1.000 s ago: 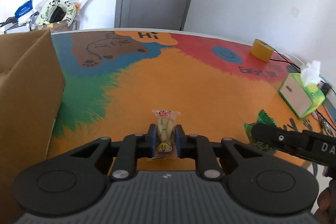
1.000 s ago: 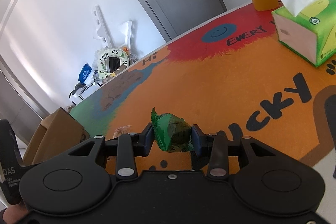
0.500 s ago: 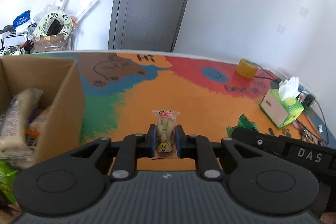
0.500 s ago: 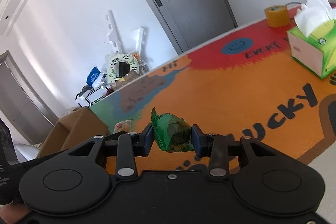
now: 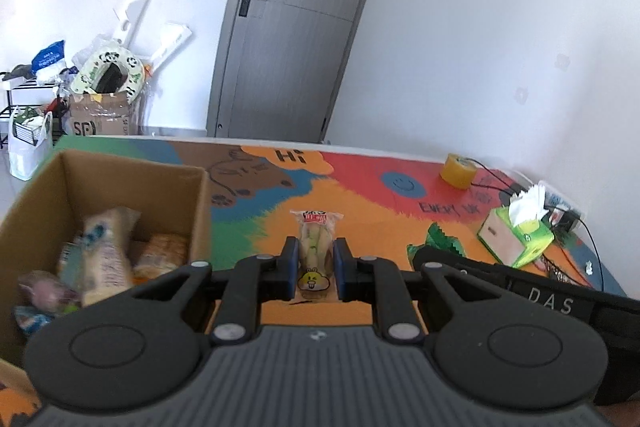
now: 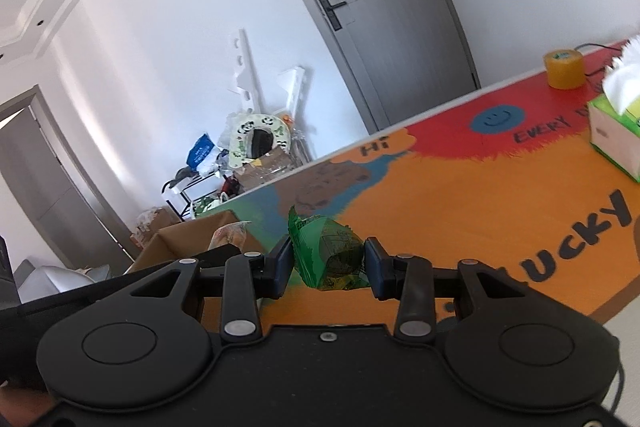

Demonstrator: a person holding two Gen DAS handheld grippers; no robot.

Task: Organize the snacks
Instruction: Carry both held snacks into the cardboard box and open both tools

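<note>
Lifting both loads clear of the colourful table point(image 5: 372, 243) and swinging left, so that the cardboard box point(image 5: 132, 183), seen a second ago only as a closed side wall, now shows its open top and the snack packets already inside, which suggests drop-off comes next. Clamping the left claw point(image 5: 316, 259) on a clear wrapped snack bar point(image 5: 316, 247) with a red label and yellow cartoon sticker, held just right of the box; clamping the right claw point(image 6: 326, 261) on a crinkled green packet point(image 6: 326, 255), farther right.
</note>
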